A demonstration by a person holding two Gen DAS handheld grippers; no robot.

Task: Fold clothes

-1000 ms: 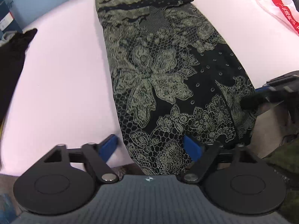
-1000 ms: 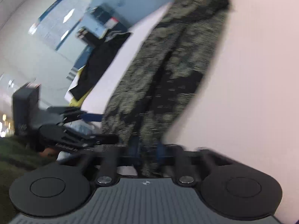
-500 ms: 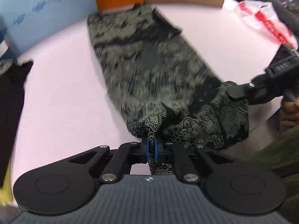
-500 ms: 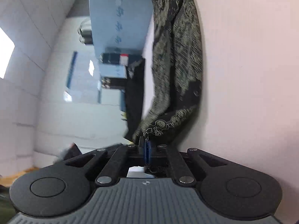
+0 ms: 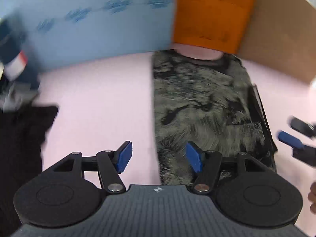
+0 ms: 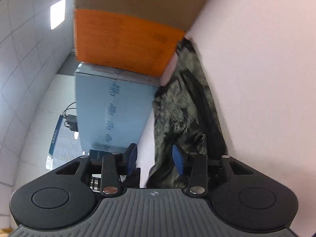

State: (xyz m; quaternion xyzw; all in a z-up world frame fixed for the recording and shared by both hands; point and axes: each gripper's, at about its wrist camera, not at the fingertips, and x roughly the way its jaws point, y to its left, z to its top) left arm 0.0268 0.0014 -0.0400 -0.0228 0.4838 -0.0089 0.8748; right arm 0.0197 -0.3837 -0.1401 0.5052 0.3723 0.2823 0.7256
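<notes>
Read only blurred, illegible script repeated along the blue box (image 5: 94, 25), upper left of the left wrist view. Left claw (image 5: 158, 157) opening, jaws partly apart, gripping nothing. Right claw (image 6: 155, 159) likewise opening and empty. Patterned black-and-olive garment (image 5: 207, 106) lay folded on the pink surface (image 5: 102, 98), centre right, below the orange box (image 5: 213, 11).

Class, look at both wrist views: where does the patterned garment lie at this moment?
The patterned garment lies on the pink table, right of centre in the left wrist view, its far end near the orange box; a black garment lies further left.
</notes>
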